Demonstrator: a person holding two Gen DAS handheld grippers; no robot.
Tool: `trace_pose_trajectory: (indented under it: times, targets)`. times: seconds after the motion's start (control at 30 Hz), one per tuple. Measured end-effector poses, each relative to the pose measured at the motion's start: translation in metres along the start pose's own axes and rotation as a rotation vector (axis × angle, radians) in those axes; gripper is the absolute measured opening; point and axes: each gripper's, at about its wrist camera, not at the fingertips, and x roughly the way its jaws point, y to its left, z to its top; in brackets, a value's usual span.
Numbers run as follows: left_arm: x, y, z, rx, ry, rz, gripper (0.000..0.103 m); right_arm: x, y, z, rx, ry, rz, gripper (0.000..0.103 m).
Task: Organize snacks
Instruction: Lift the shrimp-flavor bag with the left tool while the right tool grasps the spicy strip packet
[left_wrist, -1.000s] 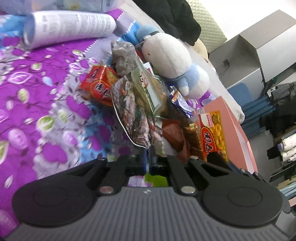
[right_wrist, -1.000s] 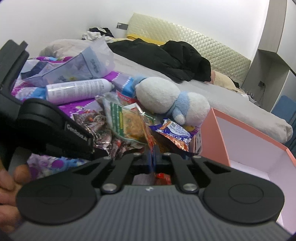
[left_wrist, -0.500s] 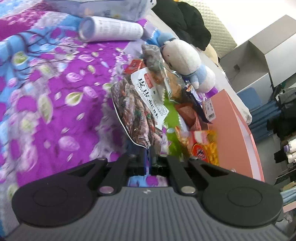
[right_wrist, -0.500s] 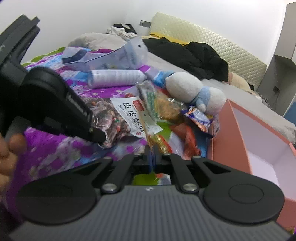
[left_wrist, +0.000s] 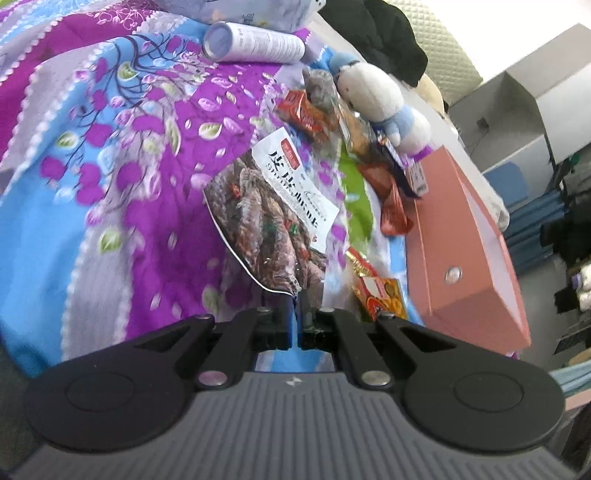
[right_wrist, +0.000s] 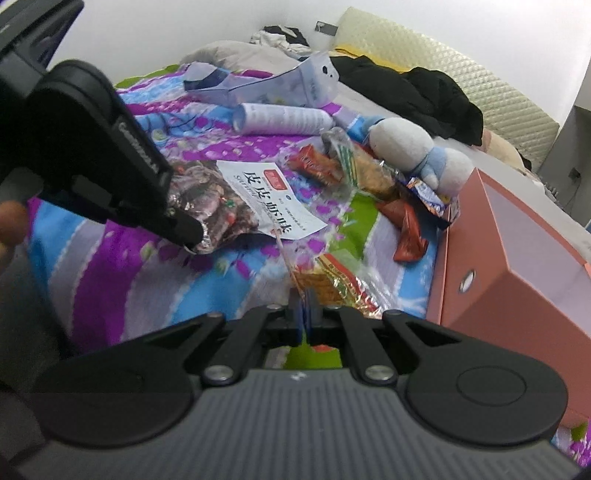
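Observation:
My left gripper (left_wrist: 294, 301) is shut on the corner of a large snack bag with a white label and brown contents (left_wrist: 273, 218); the bag hangs over the purple floral bedspread. The same bag (right_wrist: 240, 199) and the left gripper (right_wrist: 184, 230) show in the right wrist view. My right gripper (right_wrist: 303, 308) is shut on the edge of a gold and red crinkly snack packet (right_wrist: 328, 282), which also shows in the left wrist view (left_wrist: 376, 291). More snack packets (right_wrist: 332, 166) lie in a pile by the pink open box (right_wrist: 517, 266).
A white and blue plush toy (right_wrist: 413, 151) lies behind the snacks. A white cylinder (right_wrist: 280, 119) and a pale pouch (right_wrist: 273, 85) lie farther back. Black clothes (right_wrist: 417, 92) are on the bed. The pink box (left_wrist: 465, 236) stands at the bed's right.
Both grippers have pulled back and away from the pile, each with its packet. The big bag has turned so its white label faces up.

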Motion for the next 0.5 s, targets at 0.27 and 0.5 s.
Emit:
trace_pose_trajectory:
  times: [0.27,0.5]
  targets:
    - [-0.011,-0.002,-0.019,-0.010,0.058,0.017,0.003,-0.016,0.000,-0.018,0.006,0.054,0.031,0.007]
    - [-0.016,-0.011,-0.021,0.047,0.121,0.050,0.012,-0.016,-0.011,-0.021,0.105,0.109,0.075,0.032]
